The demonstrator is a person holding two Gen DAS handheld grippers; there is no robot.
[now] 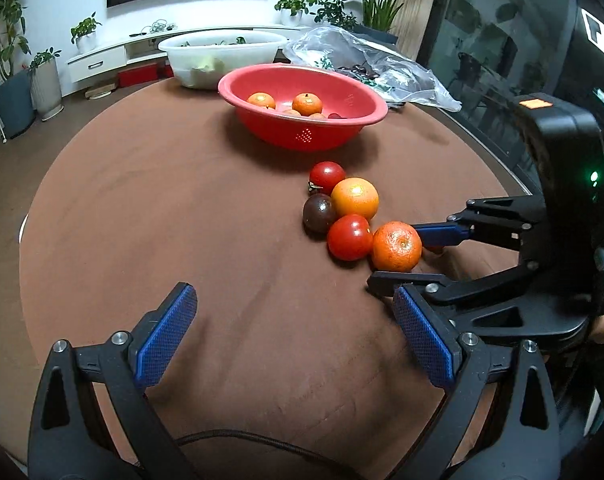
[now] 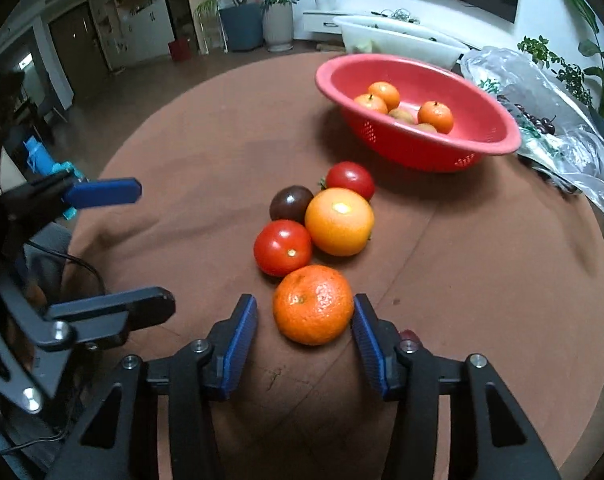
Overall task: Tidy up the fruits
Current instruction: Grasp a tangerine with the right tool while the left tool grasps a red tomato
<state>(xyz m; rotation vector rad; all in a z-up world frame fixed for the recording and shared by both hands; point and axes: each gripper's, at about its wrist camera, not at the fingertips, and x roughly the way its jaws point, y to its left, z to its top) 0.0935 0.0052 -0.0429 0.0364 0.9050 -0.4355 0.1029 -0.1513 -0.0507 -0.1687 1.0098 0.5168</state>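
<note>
1. Brown cloth covers the round desk (image 1: 182,208), with potted plants and a dark wall screen behind it.
2. Right hand-held gripper (image 2: 305,330) straddles a mandarin (image 2: 313,304) on the cloth; its right pad touches the peel, the left pad stands just clear, so the fruit is between the jaws but not yet clamped.
3. Left hand-held gripper (image 1: 294,332) hangs released over bare cloth, nothing between its pads.
4. Just beyond the mandarin lie four more pieces in a tight cluster: two red tomatoes (image 2: 282,247), one dark tomato (image 2: 292,203) and one smooth orange (image 2: 339,221).
5. Farther off, the red colander bowl (image 2: 481,136) holds three mandarins and at least two brownish fruits.
6. One white tub (image 1: 222,46) and one clear plastic bag (image 1: 361,56) sit at the far edge.
</note>
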